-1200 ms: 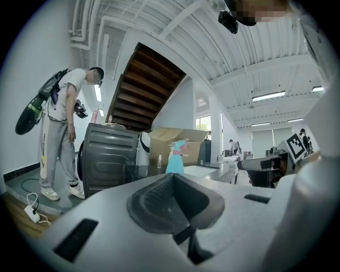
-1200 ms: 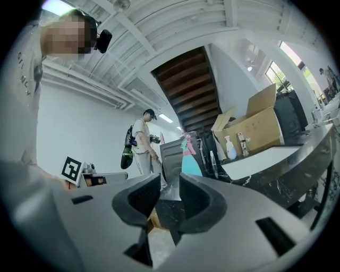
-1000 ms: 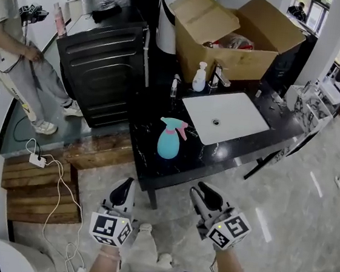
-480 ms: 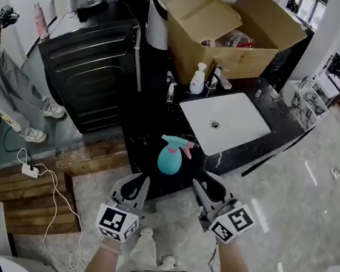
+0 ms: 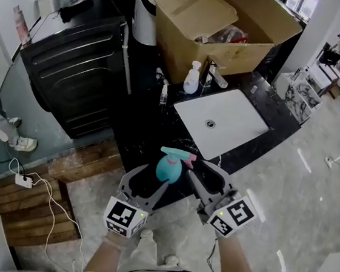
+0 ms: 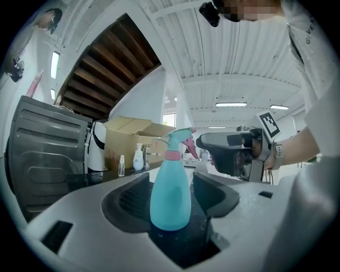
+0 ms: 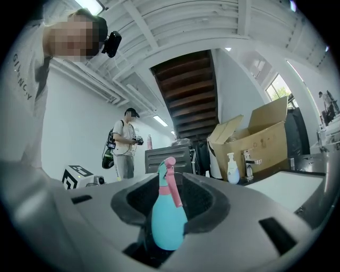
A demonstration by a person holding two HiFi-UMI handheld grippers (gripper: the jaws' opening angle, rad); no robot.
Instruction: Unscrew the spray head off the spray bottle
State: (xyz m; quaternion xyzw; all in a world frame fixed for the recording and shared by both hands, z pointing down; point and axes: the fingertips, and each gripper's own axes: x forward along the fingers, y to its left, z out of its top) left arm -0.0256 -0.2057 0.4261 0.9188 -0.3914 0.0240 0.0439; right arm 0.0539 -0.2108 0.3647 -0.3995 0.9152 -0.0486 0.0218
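The spray bottle [image 5: 169, 167], teal with a pink collar and trigger on its spray head [image 5: 179, 155], stands upright on the black counter [image 5: 140, 129], close to the front edge nearest me. My left hand-held gripper [image 5: 148, 182] has just been opening its jaws; they stand apart on either side of the bottle's body and do not press on it. My right hand-held gripper [image 5: 206, 178] is just to the bottle's right, and its jaws have opened a little further and are clear of the bottle too.

Behind, an open cardboard box [image 5: 229, 41] holds what looks like red wrapped goods, too small to be sure. A white pump bottle [image 5: 192, 79] and a tap [image 5: 213, 75] stand at the back rim of the white sink [image 5: 221, 117], and a small vial [image 5: 164, 94] stands to their left. Pale floor [image 5: 297, 195] lies open on my right, and a wooden pallet [image 5: 33, 208] on my left. Any print on the bottles is too small to read
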